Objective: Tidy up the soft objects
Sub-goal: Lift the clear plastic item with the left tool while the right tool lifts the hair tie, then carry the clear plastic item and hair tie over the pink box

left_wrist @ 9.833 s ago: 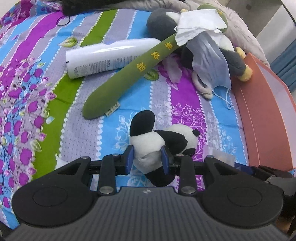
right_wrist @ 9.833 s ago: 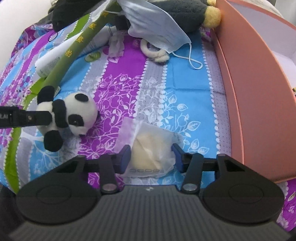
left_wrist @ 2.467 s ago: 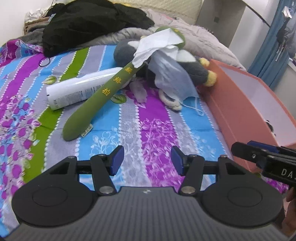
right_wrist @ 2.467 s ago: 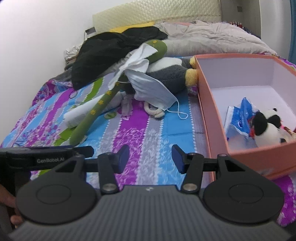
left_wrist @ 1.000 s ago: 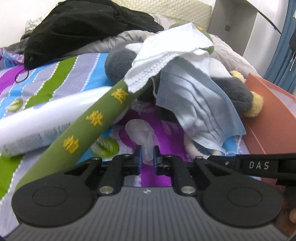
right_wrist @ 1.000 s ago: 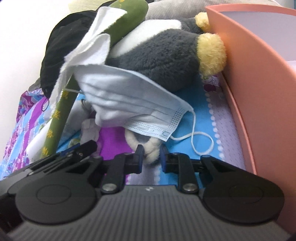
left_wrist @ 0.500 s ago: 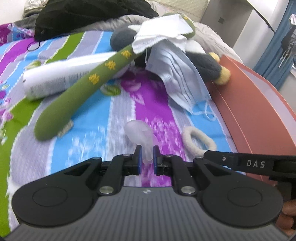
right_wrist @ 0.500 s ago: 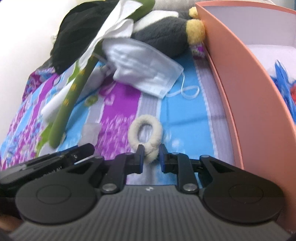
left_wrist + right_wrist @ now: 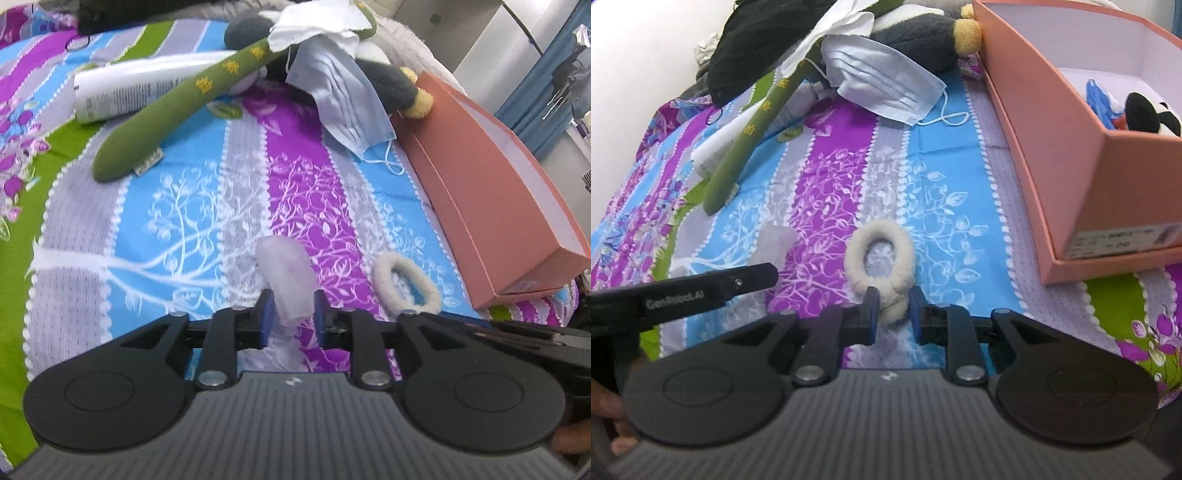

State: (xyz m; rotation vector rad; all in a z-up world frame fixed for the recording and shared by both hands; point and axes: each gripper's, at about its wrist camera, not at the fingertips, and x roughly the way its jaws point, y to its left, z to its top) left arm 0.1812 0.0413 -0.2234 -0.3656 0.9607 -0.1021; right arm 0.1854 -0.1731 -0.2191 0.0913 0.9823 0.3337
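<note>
Translucent plastic wrapper (image 9: 287, 280) lies on the striped bedspread (image 9: 177, 206) between the left claw (image 9: 290, 317), whose jaws have just been opening. Cream fluffy ring (image 9: 881, 258) sits likewise inside the right claw (image 9: 891, 312), jaws just loosening, beside the salmon box (image 9: 1052, 147).

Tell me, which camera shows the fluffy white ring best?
The right wrist view: the fluffy white ring lies centred and whole, just ahead of the right tongs. The left wrist view shows it off to the side, partly hidden.

Striped floral bedspread (image 9: 177, 206), green plush stick (image 9: 177, 99), face mask (image 9: 343, 99), orange box (image 9: 491, 206)
</note>
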